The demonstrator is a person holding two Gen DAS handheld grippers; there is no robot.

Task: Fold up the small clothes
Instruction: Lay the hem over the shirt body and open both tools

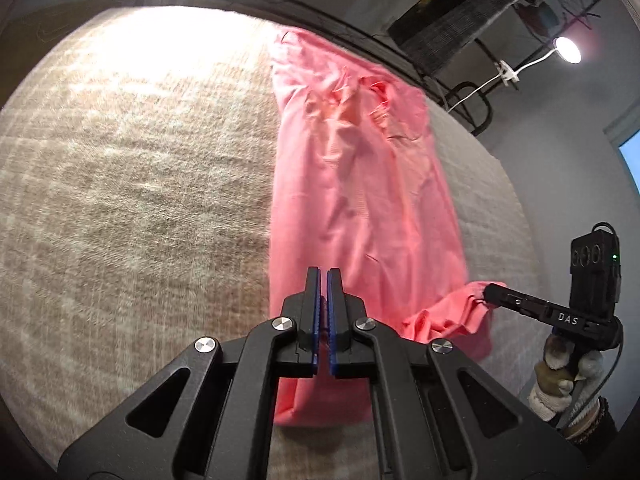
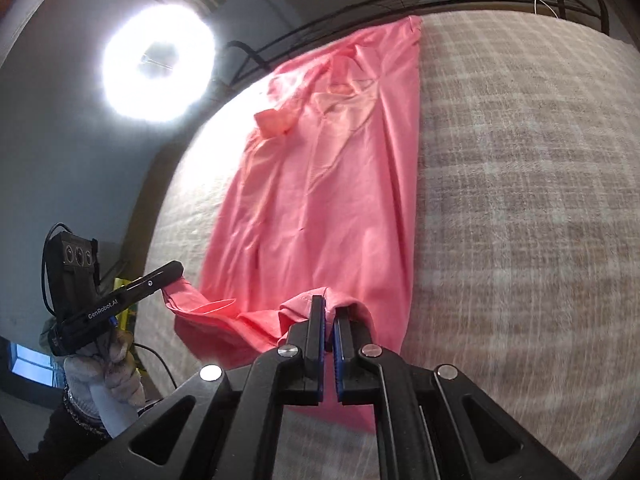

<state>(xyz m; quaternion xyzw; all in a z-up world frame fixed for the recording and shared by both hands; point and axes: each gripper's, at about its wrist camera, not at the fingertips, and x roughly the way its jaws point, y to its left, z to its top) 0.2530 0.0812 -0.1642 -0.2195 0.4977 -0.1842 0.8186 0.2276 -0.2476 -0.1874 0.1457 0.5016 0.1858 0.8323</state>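
The left gripper (image 1: 323,276) is clamped tight on a near corner of the pink garment (image 1: 360,184). The cloth stretches away ahead of its fingers across the checked beige surface (image 1: 132,168). To its right, the right gripper (image 2: 329,306) pinches the other near corner, the hem sagging between the two, and a gloved hand (image 1: 568,372) holds its handle.

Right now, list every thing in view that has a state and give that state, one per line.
pink garment: spread long and wrinkled on the checked cloth, near edge lifted between both grippers.
left gripper: shut on the garment's near edge.
right gripper: shut on a fold of the near edge.
checked cloth: lying flat under the garment.
ring light: on.
small lamp: on.
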